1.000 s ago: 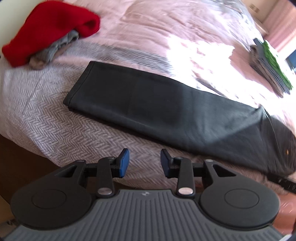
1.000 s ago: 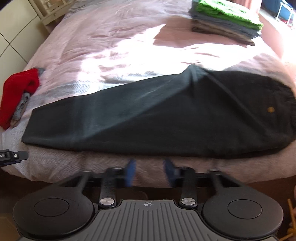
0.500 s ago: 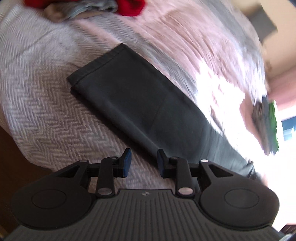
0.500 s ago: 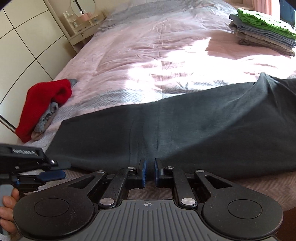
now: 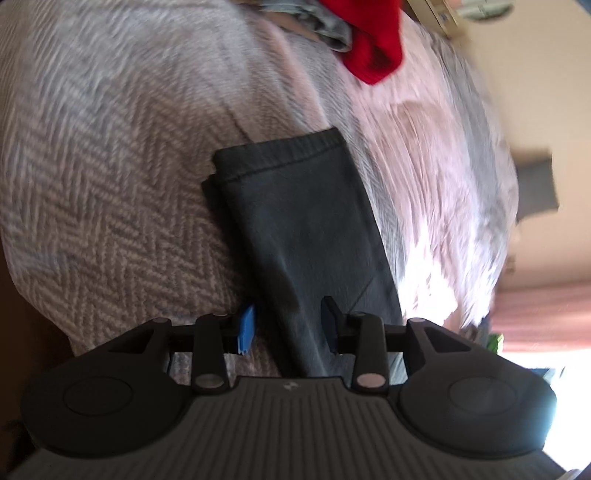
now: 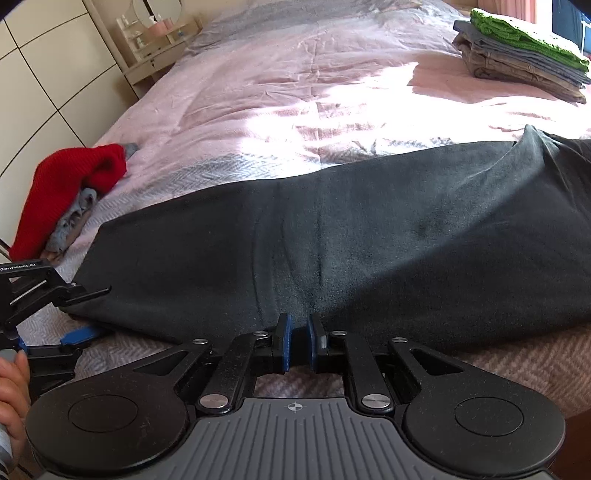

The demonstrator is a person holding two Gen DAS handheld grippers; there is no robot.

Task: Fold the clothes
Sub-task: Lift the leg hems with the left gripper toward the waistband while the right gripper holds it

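Pinching the dark trousers [image 6: 369,236], right gripper [image 6: 298,345] (left gripper [image 5: 288,328] straddles them, jaws opening).

A wide bed [image 6: 280,92] with a pink cover fills the room, sun falling across its middle. Cream panelled wardrobe doors [image 6: 48,74] line the left wall beside a pale shelf [image 6: 155,48] with a round mirror [image 6: 157,11].

Home bedroom. Wide bed [image 6: 258,92] under a pink cover, grey herringbone blanket [image 5: 92,184] across its foot. Pale panelled wardrobe doors [image 6: 48,92] along one wall, small shelf unit [image 6: 155,48] with a round mirror [image 6: 157,11] and toiletries beside the bed. Folded clothes stacked [image 6: 517,48] on the cover; red knit heap [image 6: 70,184] near the edge. Sunlight across the bedding.
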